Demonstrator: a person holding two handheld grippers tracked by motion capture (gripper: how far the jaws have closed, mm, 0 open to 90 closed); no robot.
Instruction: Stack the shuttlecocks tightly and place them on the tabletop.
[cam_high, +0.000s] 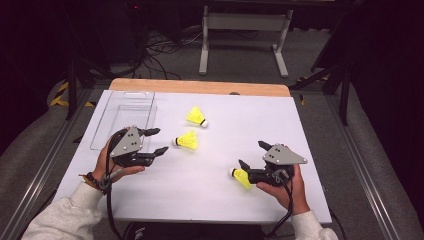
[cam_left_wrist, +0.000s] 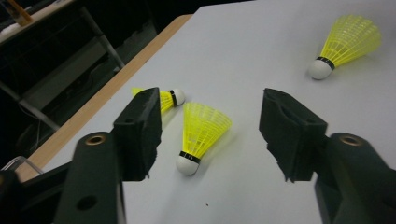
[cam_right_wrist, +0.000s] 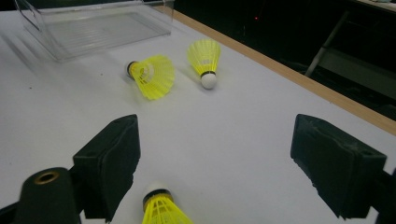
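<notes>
a: so, the middle shuttlecock lies on its side on the white table, cork end toward the left gripper, just off its open jaws.

b: in the left gripper view that shuttlecock sits between the two black jaws, a little ahead of them, and nothing presses on it.

a: right, so the left gripper holds nothing. its jaws stand fairly wide.

b: and the right gripper?

a: wide too. a second shuttlecock lies low by its near jaw, cork up; in the right gripper view that one is at the bottom edge, not clamped.

b: the third shuttlecock lies farther back, near the clear tray, which looks empty.

a: i'd judge this is the picking-up step, with the tray as the likely place for them.

b: next the left gripper needs to ease forward until the pads flank the skirt or the cork, then close gently; the skirt is light and springy, so a hard pinch could crush it or flick it away.
</notes>
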